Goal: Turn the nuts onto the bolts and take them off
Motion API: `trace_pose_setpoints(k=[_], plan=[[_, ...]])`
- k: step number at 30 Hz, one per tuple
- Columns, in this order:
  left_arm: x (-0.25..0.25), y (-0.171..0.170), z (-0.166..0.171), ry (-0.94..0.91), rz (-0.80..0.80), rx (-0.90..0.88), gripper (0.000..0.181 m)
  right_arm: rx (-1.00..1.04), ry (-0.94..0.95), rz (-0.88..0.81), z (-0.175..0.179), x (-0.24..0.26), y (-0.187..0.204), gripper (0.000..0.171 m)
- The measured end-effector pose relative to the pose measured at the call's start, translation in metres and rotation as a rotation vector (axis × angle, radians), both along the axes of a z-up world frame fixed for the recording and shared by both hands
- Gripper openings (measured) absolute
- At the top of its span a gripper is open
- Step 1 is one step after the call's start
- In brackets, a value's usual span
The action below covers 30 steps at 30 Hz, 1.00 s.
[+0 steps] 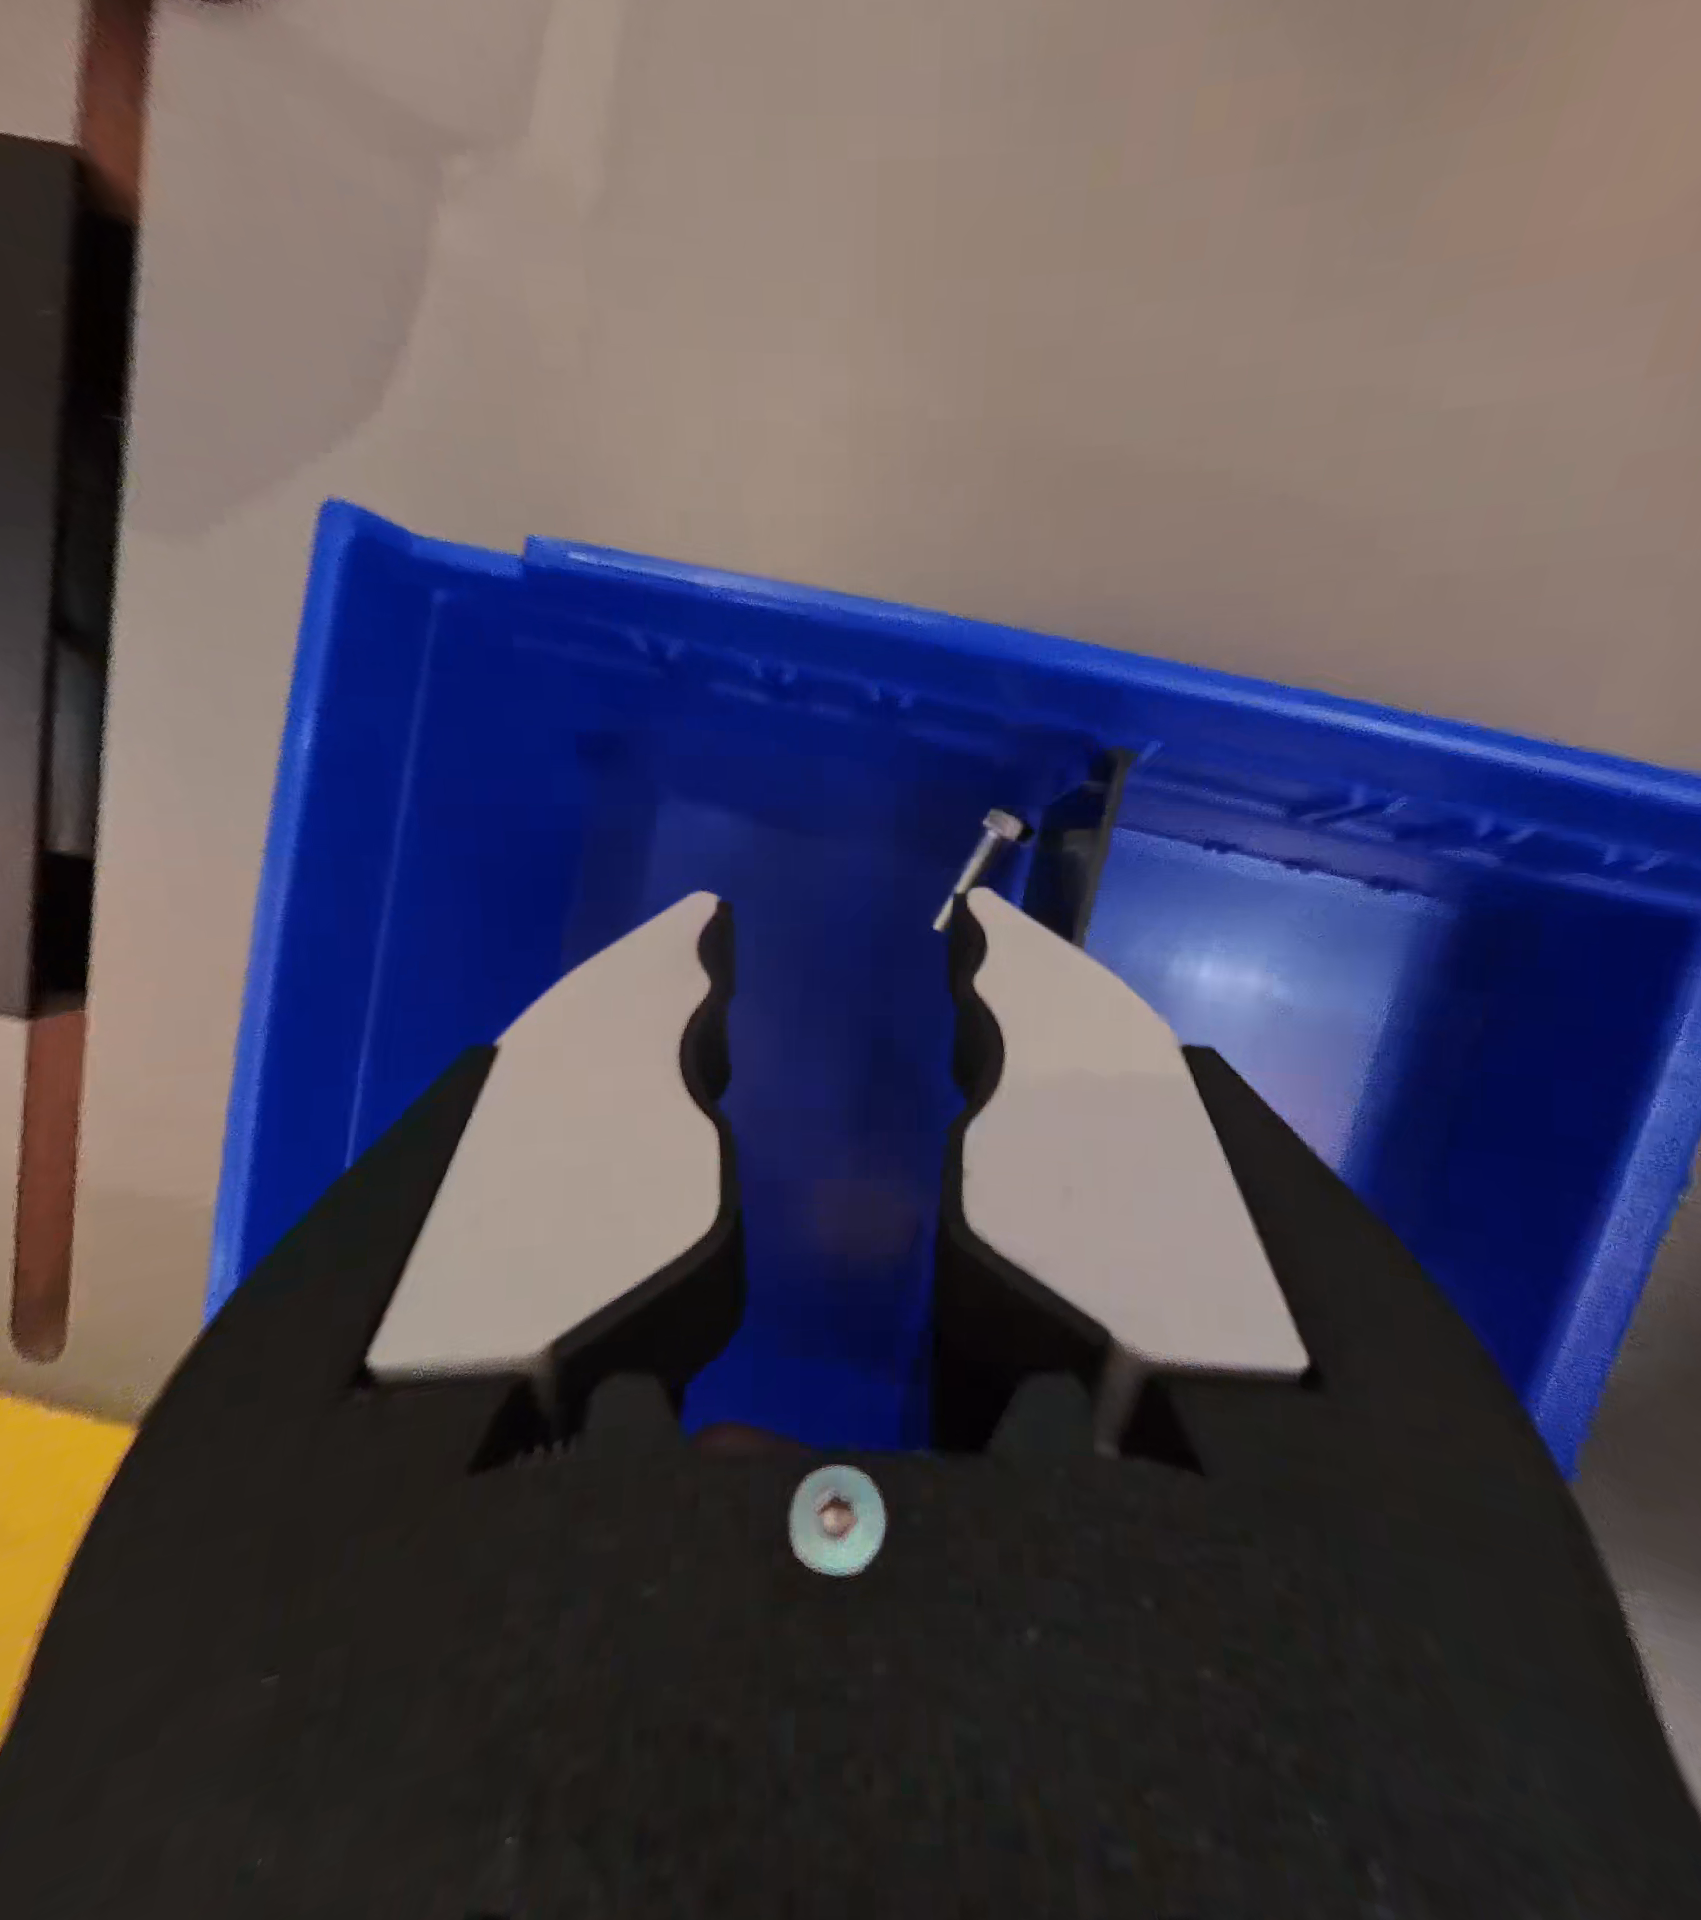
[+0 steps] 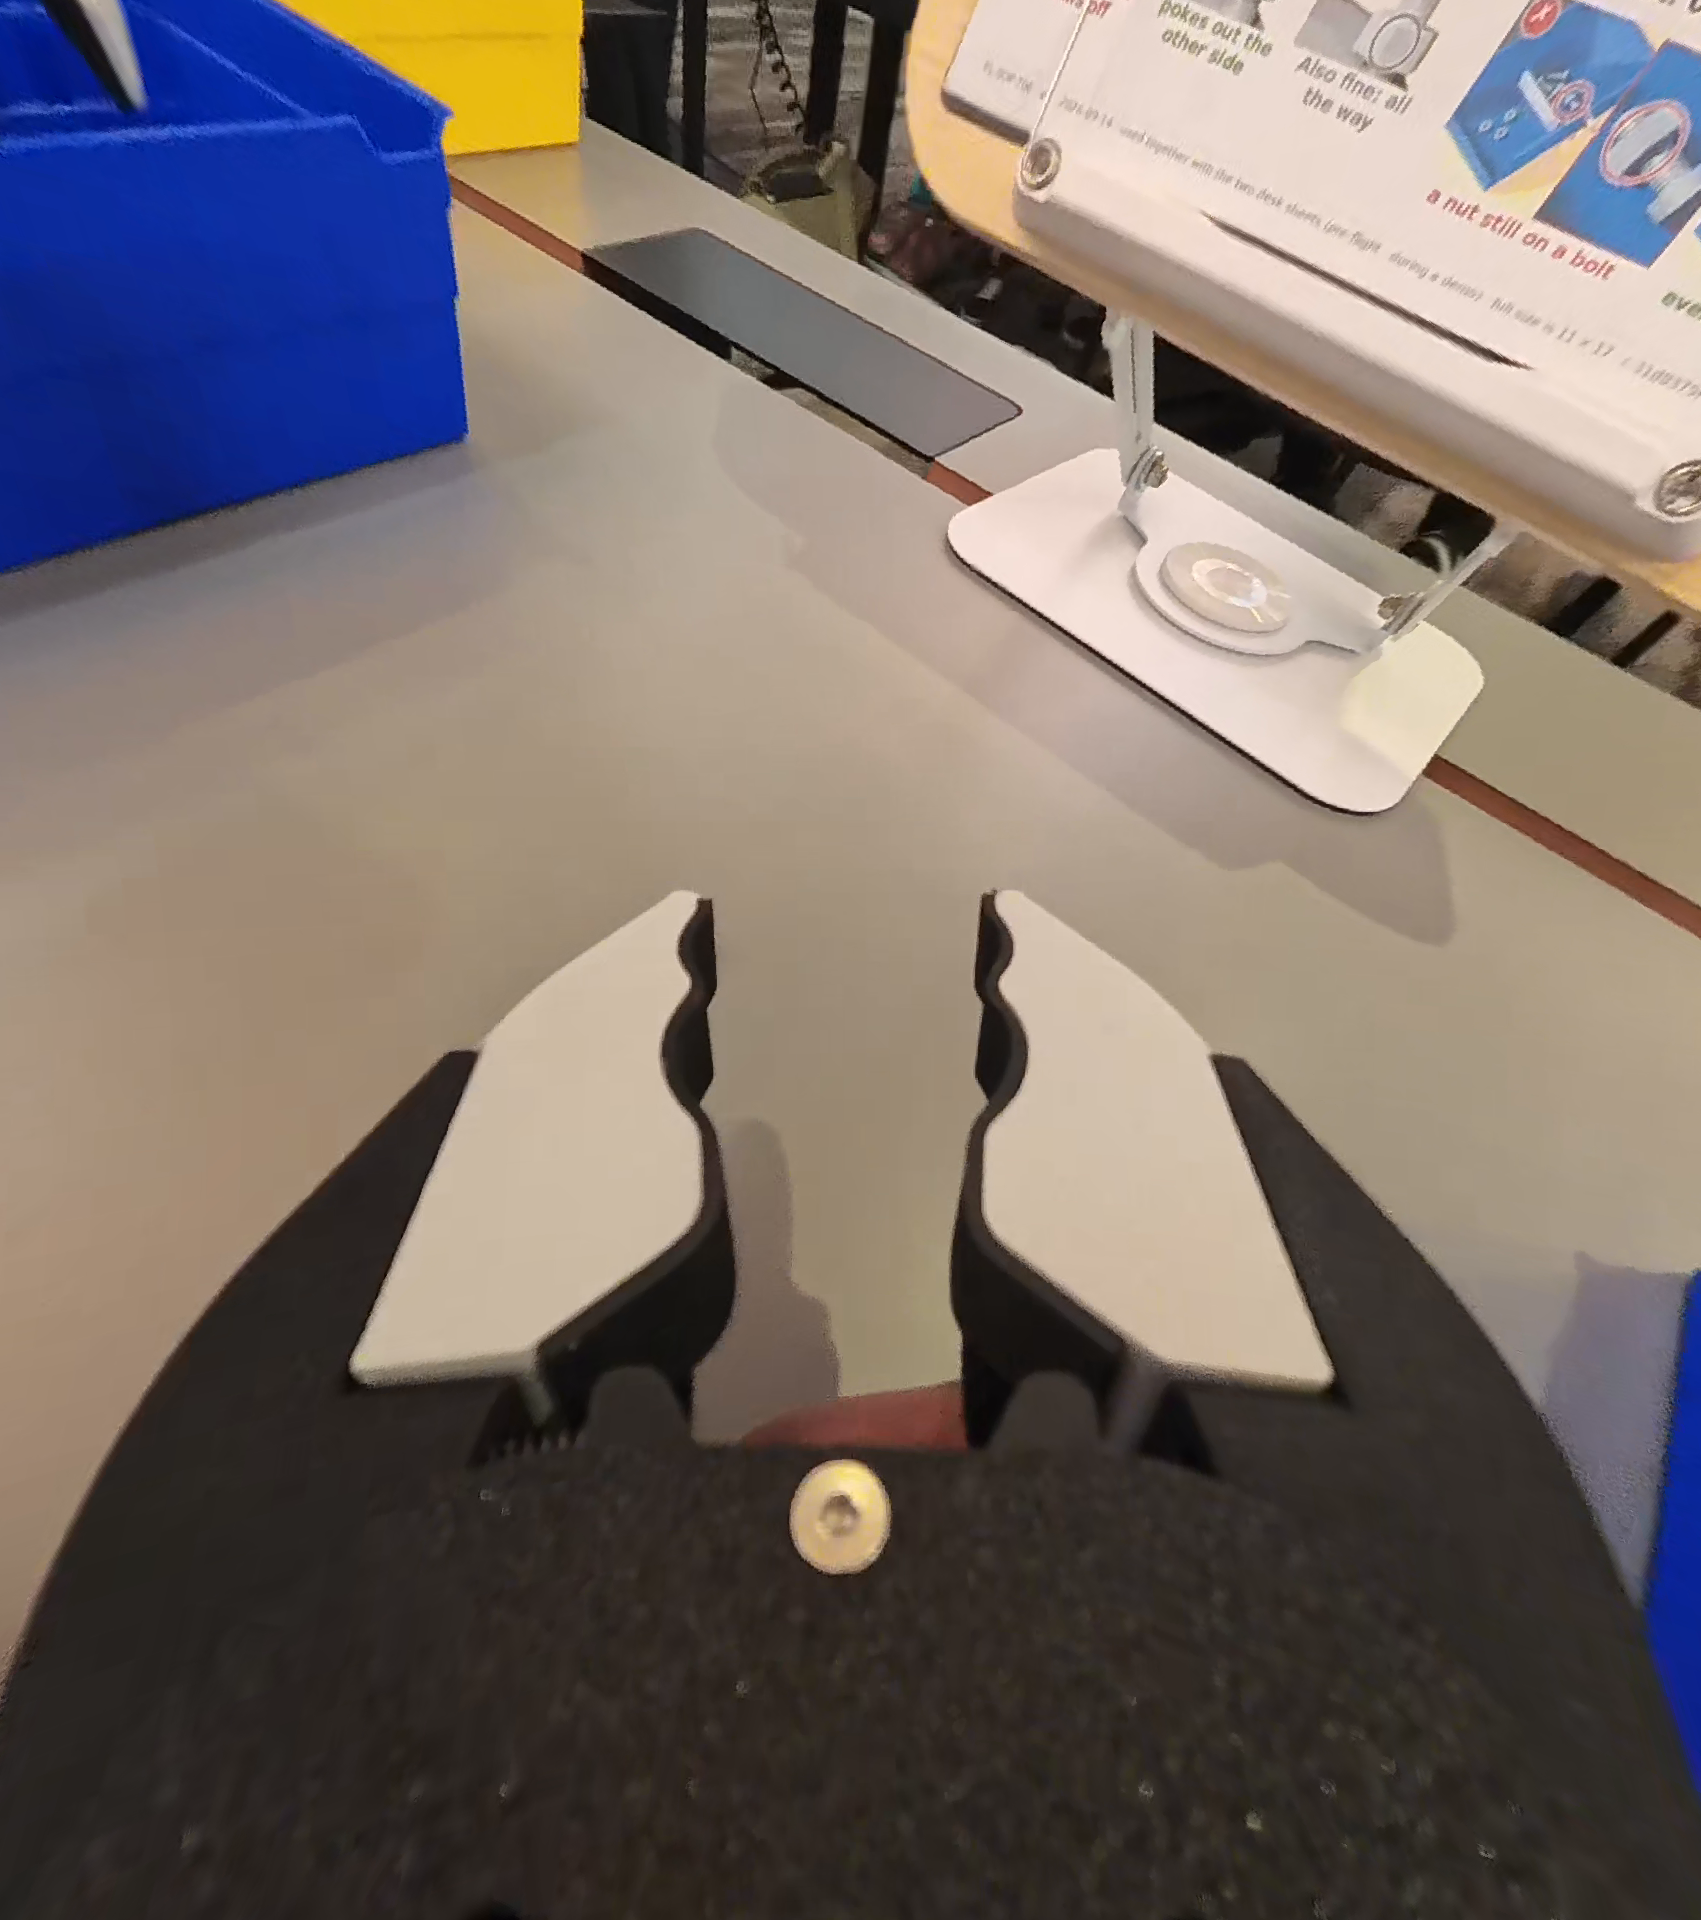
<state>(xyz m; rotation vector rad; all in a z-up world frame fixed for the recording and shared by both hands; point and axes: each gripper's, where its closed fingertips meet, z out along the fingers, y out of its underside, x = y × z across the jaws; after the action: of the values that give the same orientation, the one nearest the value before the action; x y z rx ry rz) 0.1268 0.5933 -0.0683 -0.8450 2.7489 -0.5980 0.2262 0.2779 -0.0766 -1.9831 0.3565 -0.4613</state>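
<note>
Grey tabletop scene: left gripper, jaws apart and empty, hovers over a blue bin holding one bolt; right gripper, also apart, idles over bare table; no nuts visible, threading apparently not begun

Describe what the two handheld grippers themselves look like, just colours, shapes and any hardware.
The left gripper and right gripper look alike: a broad matte black body with a grainy surface, one silver hex-socket screw at its centre, and two tapering fingers faced with flat light grey plates, with wavy black inner gripping edges. No cables, sleeves or markings show.
</note>
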Motion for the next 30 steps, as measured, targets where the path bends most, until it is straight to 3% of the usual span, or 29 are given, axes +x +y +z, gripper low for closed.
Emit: trace_pose_setpoints(k=[9, 15, 19, 30], plan=[[-0.001, 0.001, -0.056, 0.212, -0.226, -0.074, 0.04, 0.071, 0.041, -0.054, 0.017, 0.023, 0.0, 0.048], [-0.001, 0.006, -0.069, 0.235, -0.306, -0.06, 0.041, 0.076, 0.054, -0.072, 0.021, 0.035, 0.002, 0.047], [-0.005, 0.007, -0.057, 0.234, -0.332, -0.126, 0.034, 0.071, 0.073, -0.07, 0.015, 0.036, 0.004, 0.047], [-0.014, -0.003, -0.082, 0.283, -0.429, -0.004, 0.04, 0.101, 0.124, -0.064, 0.013, 0.037, 0.002, 0.047]])
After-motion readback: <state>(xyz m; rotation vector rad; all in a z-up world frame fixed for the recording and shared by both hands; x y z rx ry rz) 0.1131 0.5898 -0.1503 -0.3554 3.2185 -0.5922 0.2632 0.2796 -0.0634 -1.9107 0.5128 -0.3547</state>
